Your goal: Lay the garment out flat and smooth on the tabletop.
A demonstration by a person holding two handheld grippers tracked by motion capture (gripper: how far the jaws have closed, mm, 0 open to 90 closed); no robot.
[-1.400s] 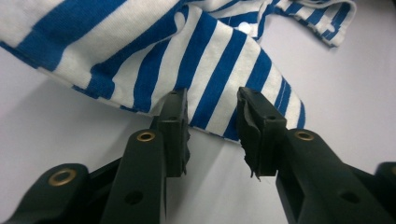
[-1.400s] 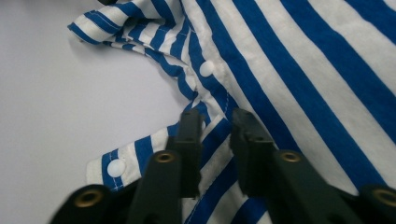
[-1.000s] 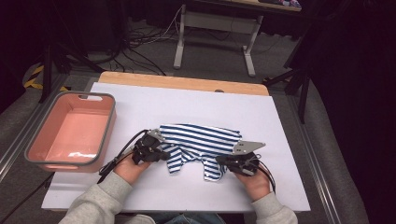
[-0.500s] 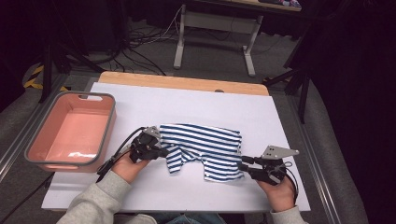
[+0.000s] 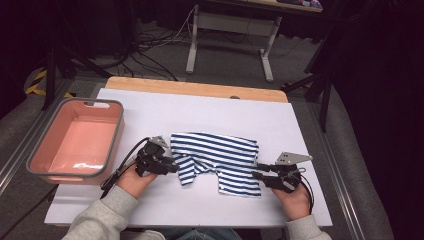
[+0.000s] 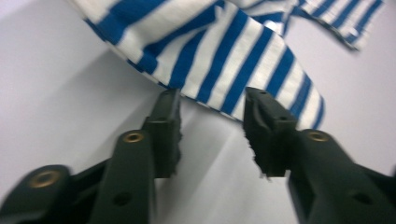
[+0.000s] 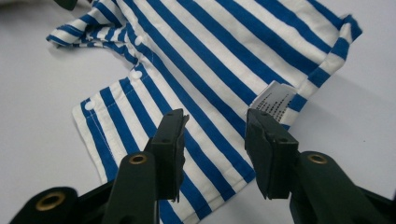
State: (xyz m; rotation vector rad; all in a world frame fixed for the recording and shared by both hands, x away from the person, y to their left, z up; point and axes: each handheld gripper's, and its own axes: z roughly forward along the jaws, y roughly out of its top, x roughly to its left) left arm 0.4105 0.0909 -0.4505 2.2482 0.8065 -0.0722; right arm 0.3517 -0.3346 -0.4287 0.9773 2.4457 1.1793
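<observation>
- My two grippers sit nearest the table's front edge: left gripper (image 5: pixel 172 167) and right gripper (image 5: pixel 256 171), jaws just parted, nothing pinched.
- Between them lies one striped garment (image 5: pixel 220 160), flat at the table's (image 5: pixel 300 130) middle front, with a white label (image 7: pixel 275 101).
- One pink bin (image 5: pixel 35 167) hangs over the left edge.

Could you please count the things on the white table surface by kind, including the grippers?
Striped garment: 1
Pink bin: 1
Grippers: 2, left gripper and right gripper
Total: 4
</observation>
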